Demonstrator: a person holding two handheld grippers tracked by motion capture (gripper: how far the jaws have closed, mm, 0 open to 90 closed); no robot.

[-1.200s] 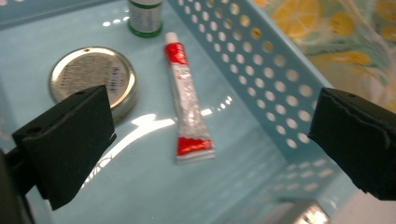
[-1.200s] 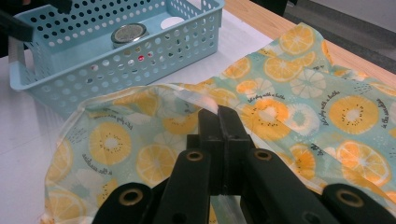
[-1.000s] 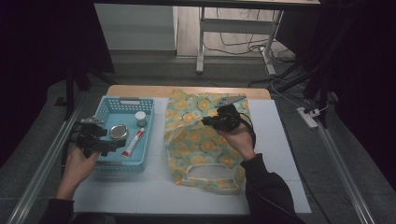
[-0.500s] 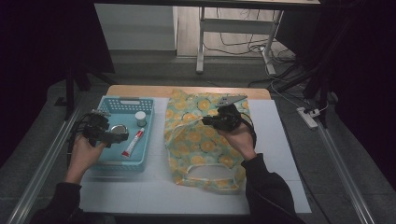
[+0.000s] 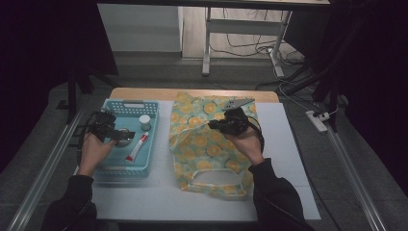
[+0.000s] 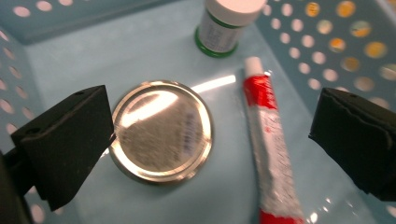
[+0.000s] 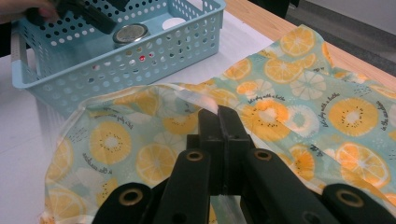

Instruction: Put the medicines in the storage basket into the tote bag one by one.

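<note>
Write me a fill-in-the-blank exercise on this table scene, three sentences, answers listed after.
1. The metal lid, the red tube and the small bottle lie in the blue ____.
2. The right gripper has its jaws ____ on the fruit-print bag.
3. The left gripper holds its jaws ____ over the metal lid.

Answers: basket; shut; open

Basket [image 5: 126, 169] sits left of centre on the table [image 5: 159, 202]; bag [image 5: 207, 144] lies at centre, just right of basket. In basket: tin [image 5: 126, 135] at middle left, jar [image 5: 144, 122] above and right of it, tube [image 5: 136, 147] right of tin, slanting toward lower left. Left gripper [image 5: 115, 134] over tin, right gripper [image 5: 212, 125] on bag's upper part.
</note>
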